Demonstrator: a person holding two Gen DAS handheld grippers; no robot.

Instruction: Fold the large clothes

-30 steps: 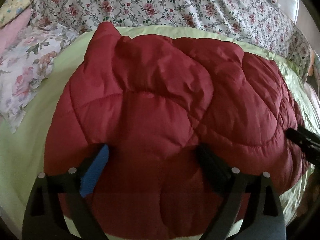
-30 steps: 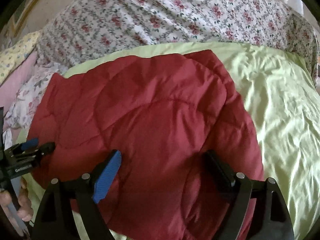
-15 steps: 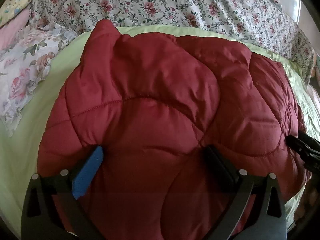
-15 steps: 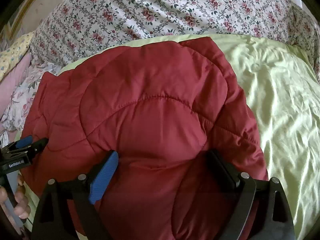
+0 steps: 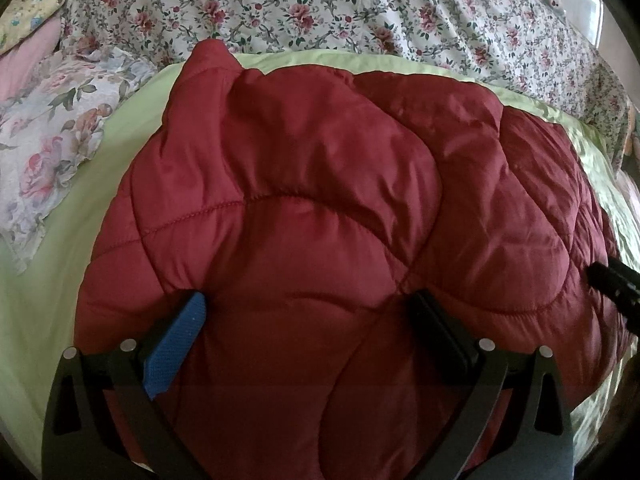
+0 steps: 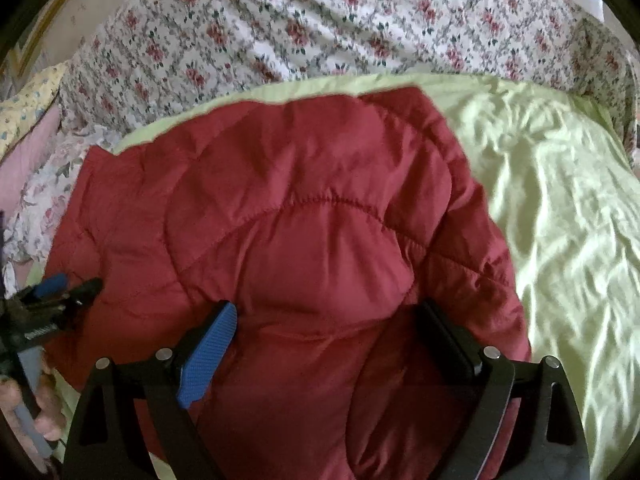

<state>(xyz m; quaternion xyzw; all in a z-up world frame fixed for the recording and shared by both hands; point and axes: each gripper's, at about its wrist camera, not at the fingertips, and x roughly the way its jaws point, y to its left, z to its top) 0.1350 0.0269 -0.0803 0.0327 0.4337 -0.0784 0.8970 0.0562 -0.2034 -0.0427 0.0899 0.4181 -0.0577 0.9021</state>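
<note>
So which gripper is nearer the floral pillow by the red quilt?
Left. The left gripper sits over the red quilt's pillow-side end, near the floral pillow; the right gripper is over the opposite end.

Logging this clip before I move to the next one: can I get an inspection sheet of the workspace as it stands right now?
Surface: bed under a light green sheet, wrinkled on the right.
Job's things: red quilted jacket, lying puffed and bunched on the sheet, not neatly flat.
Clutter: floral pillow beside the jacket; pink and yellow bedding at the far left edge.
Grippers: left gripper and right gripper, jaws wide, over the jacket's near part; no pinch of the fabric visible.
Cables: nothing seen.
Surroundings: floral bedspread heaped behind the sheet; a hand on the left gripper's handle.
</note>
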